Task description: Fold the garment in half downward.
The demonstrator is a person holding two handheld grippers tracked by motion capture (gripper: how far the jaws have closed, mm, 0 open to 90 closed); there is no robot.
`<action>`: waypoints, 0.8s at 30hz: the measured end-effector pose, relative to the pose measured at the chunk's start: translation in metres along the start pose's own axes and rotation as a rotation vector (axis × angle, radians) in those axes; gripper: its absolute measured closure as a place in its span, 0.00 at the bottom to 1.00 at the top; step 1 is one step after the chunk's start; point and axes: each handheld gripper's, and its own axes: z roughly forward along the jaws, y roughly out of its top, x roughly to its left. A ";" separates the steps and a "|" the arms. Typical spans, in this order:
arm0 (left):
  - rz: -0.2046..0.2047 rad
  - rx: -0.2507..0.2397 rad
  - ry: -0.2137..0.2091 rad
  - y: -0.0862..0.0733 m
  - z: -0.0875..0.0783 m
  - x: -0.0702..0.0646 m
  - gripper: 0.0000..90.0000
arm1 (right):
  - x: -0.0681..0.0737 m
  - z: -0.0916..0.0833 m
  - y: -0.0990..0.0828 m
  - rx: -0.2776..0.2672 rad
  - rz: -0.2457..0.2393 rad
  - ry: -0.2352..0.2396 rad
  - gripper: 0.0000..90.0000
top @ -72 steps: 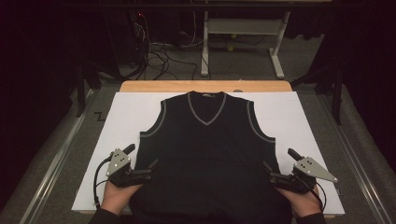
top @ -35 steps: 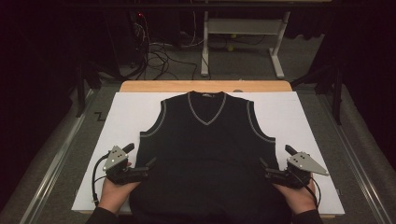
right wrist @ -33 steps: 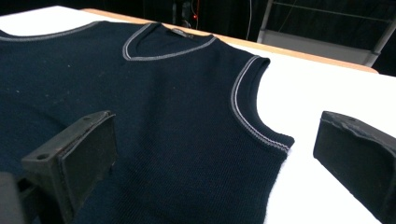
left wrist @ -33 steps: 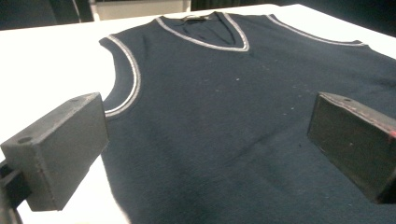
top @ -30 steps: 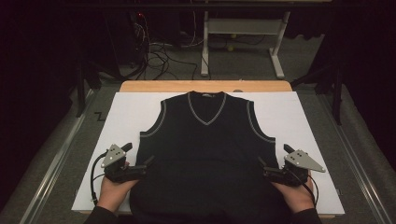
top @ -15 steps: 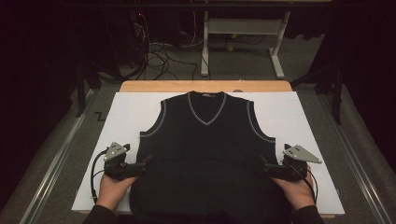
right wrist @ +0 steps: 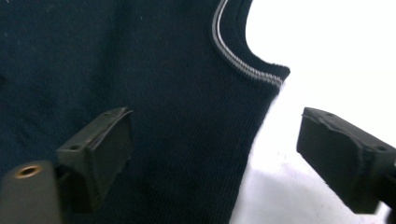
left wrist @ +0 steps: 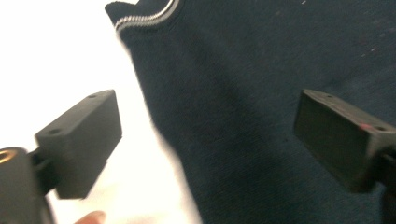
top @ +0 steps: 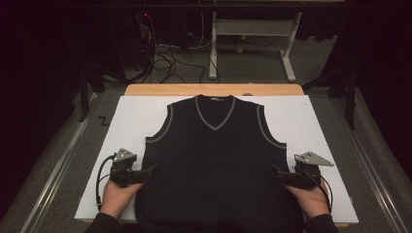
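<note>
Dark navy knit vest (top: 218, 160) lies flat, front up, in the middle of the table, on a white sheet (top: 126, 121) that covers most of the top. Sleeveless, V-neck at 12 o'clock, grey striped trim on neck and armholes, fine ribbed knit up close. Bare wood strip of the table (top: 160, 90) shows at the far edge.

Left claw (top: 151, 171) sits at the vest's 8 o'clock side edge, pointing inward. Jaws apart and have just been closing a bit; they straddle the side seam, one black block over white sheet, one over fabric, not pressing yet.

Right claw (top: 276, 174) mirrors it at 4 o'clock: jaws apart, just been closing, vest edge between them, no clamp yet. Armhole trim visible just beyond each claw.
</note>
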 end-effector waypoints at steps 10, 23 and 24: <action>-0.004 0.038 0.017 -0.001 0.001 0.002 0.30 | -0.002 0.001 -0.001 0.049 0.020 0.026 0.33; 0.043 0.064 0.038 -0.004 0.003 -0.003 0.59 | 0.002 0.005 -0.001 0.108 -0.014 0.035 0.52; 0.050 0.063 0.031 -0.004 0.003 -0.003 0.62 | 0.003 0.004 -0.002 0.106 -0.016 0.042 0.58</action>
